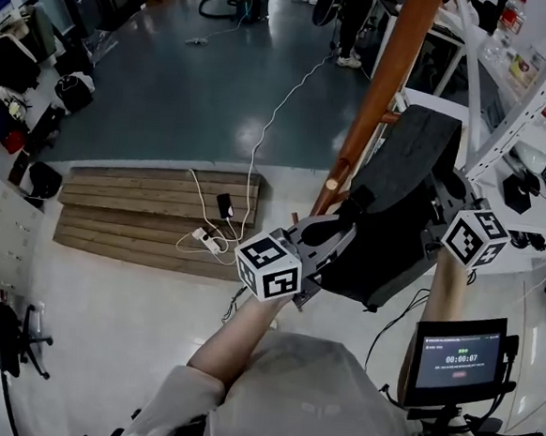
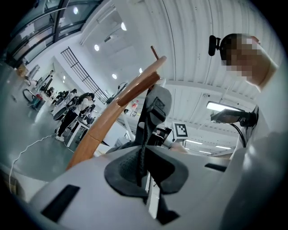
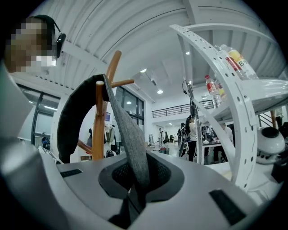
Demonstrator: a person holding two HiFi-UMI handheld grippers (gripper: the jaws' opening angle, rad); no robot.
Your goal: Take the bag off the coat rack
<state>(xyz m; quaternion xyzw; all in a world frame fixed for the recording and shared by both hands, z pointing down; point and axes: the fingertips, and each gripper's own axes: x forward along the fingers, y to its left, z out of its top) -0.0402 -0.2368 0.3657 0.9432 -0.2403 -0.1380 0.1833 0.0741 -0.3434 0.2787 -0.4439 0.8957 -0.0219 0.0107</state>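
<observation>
While the head view looks down past a wooden pallet point(image 1: 151, 212) at the left of the frame, with a white power strip point(image 1: 207, 242) and cables on it, it puts the left gripper point(image 1: 333, 231) at centre, reaching into the near side of the dark grey bag point(image 1: 402, 194). The bag hangs against the slanting wooden coat rack point(image 1: 382, 89). The right gripper point(image 1: 447, 212) is at the bag's right side, and a small screen point(image 1: 457, 360) sits below it at lower right. From above, neither pair of jaws can be read, since the bag's bulk covers them. The left gripper view supplies that: its jaws are closed on a dark strap point(image 2: 150, 112) that rises from between the pads. The rack's pole slants up behind it at left, and the right gripper's marker cube point(image 2: 181, 130) is just right of the strap. The right gripper view shows its jaws pinching a grey felt strap point(image 3: 128, 134). That strap climbs to upper left and passes over the top of an upright wooden peg point(image 3: 99, 121), so the bag is still hooked on the rack, a detail only this view gives. A white shelf frame point(image 3: 225, 99) carrying bottles point(image 3: 234, 60) fills its right side.
</observation>
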